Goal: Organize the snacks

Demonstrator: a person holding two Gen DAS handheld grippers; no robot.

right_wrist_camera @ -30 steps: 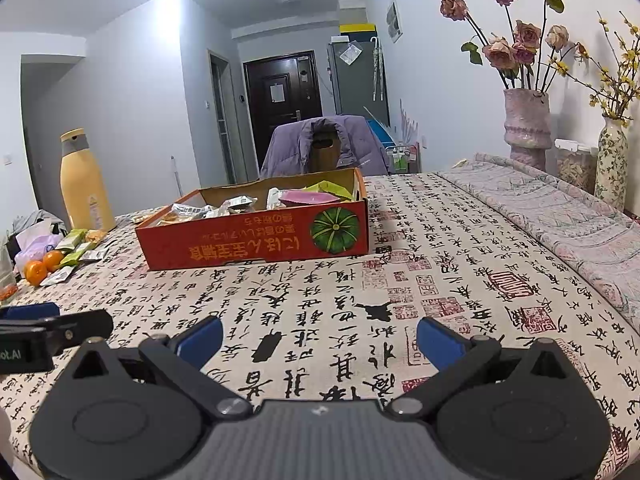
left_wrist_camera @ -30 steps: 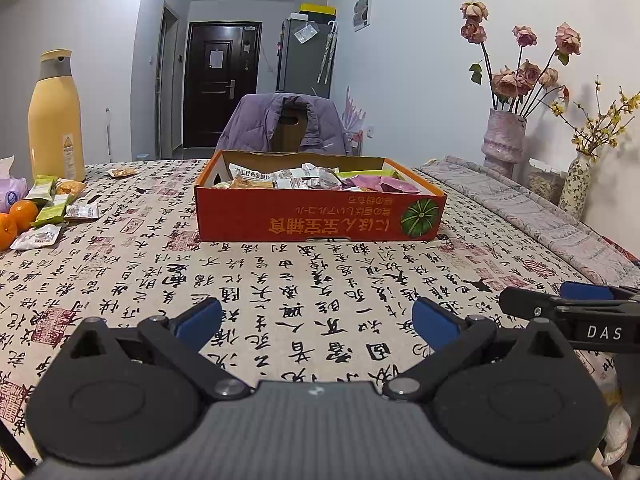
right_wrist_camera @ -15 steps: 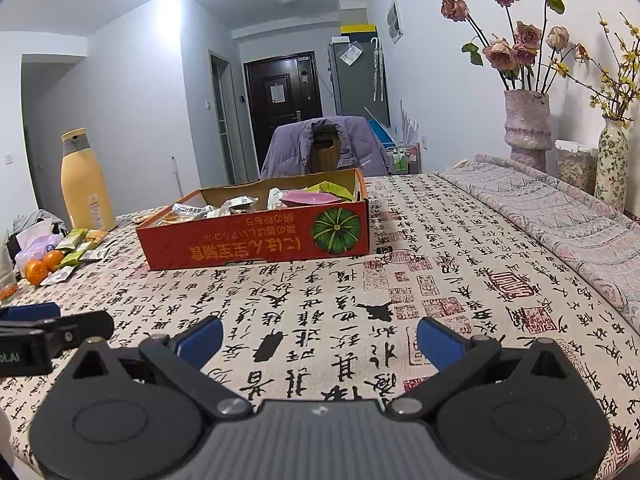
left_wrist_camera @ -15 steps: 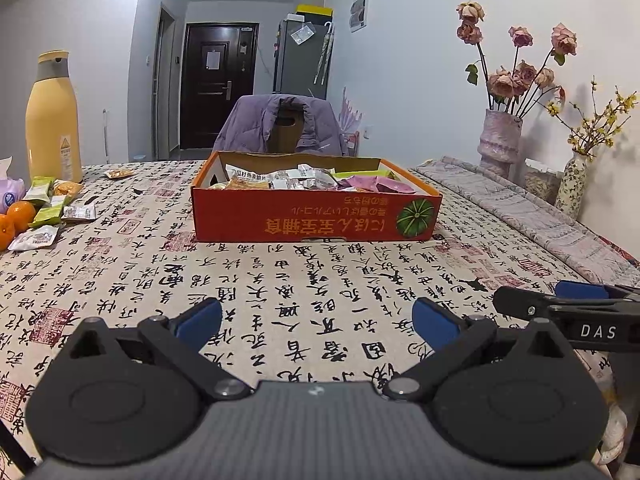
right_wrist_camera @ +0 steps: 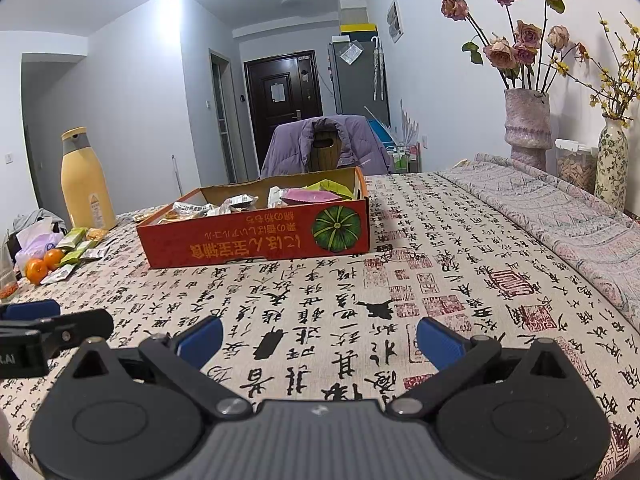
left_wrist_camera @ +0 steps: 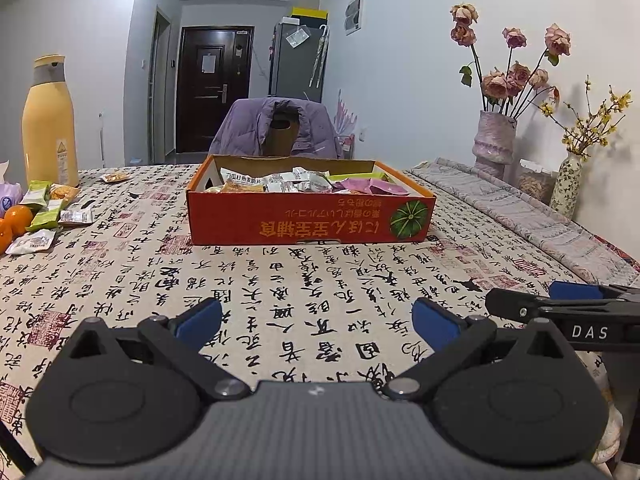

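A shallow red cardboard box [left_wrist_camera: 308, 222] [right_wrist_camera: 256, 240] filled with snack packets stands mid-table. Several loose snack packets [left_wrist_camera: 46, 216] [right_wrist_camera: 78, 250] lie at the table's left edge beside oranges [left_wrist_camera: 16, 218] [right_wrist_camera: 44, 266]. One small packet [left_wrist_camera: 115, 177] lies alone near the yellow bottle. My left gripper [left_wrist_camera: 316, 322] hovers open over the near table, nothing between its blue pads. My right gripper [right_wrist_camera: 318, 338] is open and empty too, to the right of the left one. Each gripper's finger shows at the edge of the other's view.
A tall yellow bottle [left_wrist_camera: 48, 124] [right_wrist_camera: 86, 180] stands at the far left. Two vases with dried flowers [left_wrist_camera: 494, 142] [right_wrist_camera: 526, 128] line the right wall beside a folded quilt [right_wrist_camera: 560, 216]. A chair with a purple jacket [left_wrist_camera: 276, 128] sits behind the table.
The left wrist view has dipped slightly lower and closer to the table. Both grippers stay open and nothing on the table has moved.
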